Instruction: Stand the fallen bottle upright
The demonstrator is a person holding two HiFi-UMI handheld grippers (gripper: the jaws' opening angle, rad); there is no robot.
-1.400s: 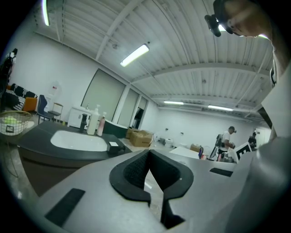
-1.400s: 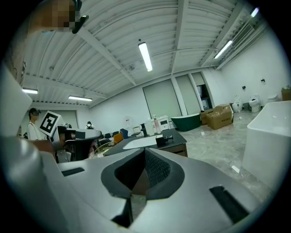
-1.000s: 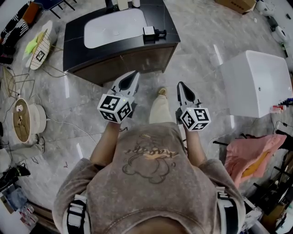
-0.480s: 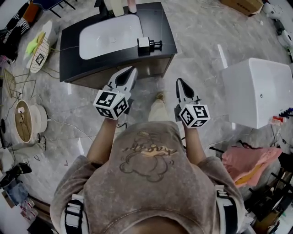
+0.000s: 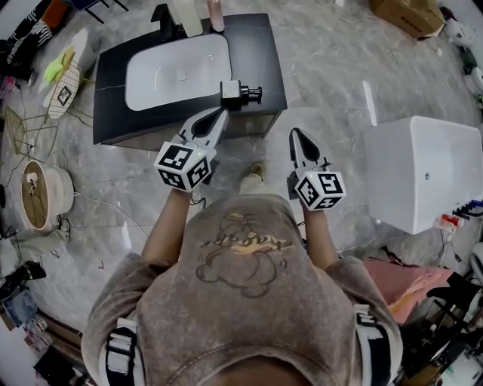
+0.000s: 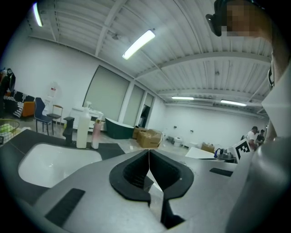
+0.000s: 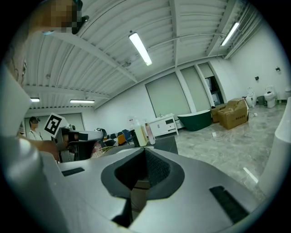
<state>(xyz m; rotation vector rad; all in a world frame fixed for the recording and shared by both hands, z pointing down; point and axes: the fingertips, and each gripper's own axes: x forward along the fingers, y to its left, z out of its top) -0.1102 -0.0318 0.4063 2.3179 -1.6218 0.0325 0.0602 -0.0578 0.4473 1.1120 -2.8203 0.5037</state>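
Note:
A small white bottle with a black pump lies on its side near the front right corner of the dark vanity counter. My left gripper is shut and empty, its tips just short of the counter's front edge, below the bottle. To its right, over the floor, my right gripper is also shut and holds nothing. In the left gripper view the shut jaws hide the fallen bottle. The right gripper view shows its own closed tips and no fallen bottle.
A white basin is set in the counter, with a black faucet, a tall white bottle and a pink bottle upright behind it. A white tub stands to the right, a cable spool to the left.
The person has walked toward the vanity. Both shut grippers have moved forward together, and the left one's tips now reach the counter's front edge.

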